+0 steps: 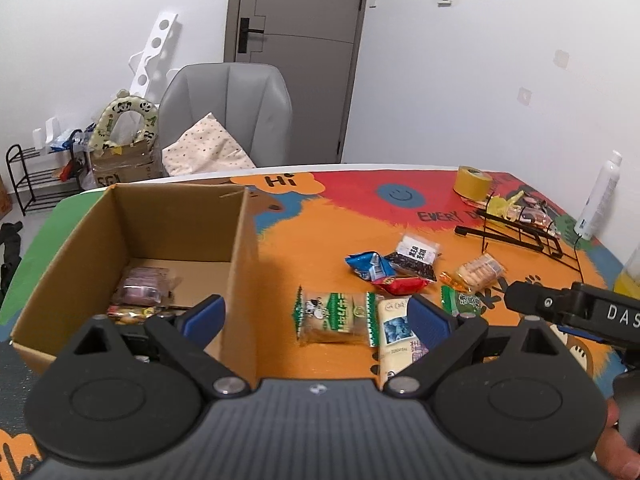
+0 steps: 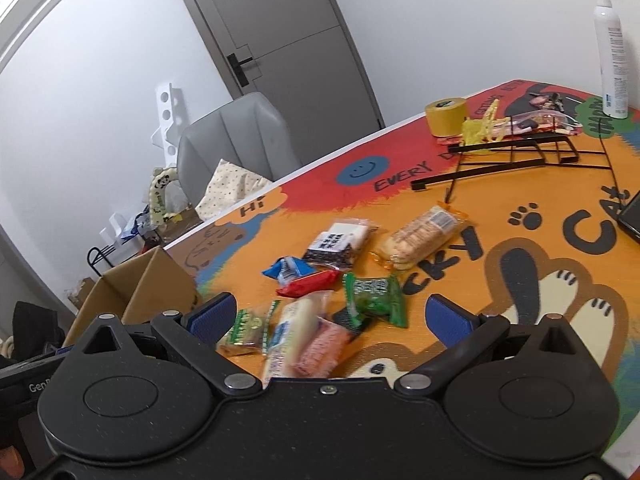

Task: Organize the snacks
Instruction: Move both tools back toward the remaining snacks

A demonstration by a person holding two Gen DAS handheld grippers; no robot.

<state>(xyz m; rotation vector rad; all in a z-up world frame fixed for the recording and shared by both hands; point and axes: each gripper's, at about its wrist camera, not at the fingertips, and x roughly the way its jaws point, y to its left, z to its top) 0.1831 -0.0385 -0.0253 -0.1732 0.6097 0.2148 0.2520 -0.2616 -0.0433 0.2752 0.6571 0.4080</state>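
An open cardboard box (image 1: pixel 244 240) stands at the table's left and holds a pink packet (image 1: pixel 140 286) and another snack. Loose snacks lie to its right: a green-and-white packet (image 1: pixel 334 316), a white-and-blue packet (image 1: pixel 394 330), a blue one (image 1: pixel 368 266), a red one (image 1: pixel 402 285), a black-and-white one (image 1: pixel 414 256) and a cracker pack (image 1: pixel 478 270). My left gripper (image 1: pixel 316 318) is open and empty, straddling the box's right wall. My right gripper (image 2: pixel 332 318) is open above a green packet (image 2: pixel 374 294) and a pink packet (image 2: pixel 320 344), and holds nothing.
A yellow tape roll (image 1: pixel 474 182), a black wire rack (image 1: pixel 520 232) and a white spray bottle (image 1: pixel 600 200) stand at the table's far right. A grey chair (image 1: pixel 232 112) sits behind the table. A dark flat device (image 2: pixel 632 216) lies at the right edge.
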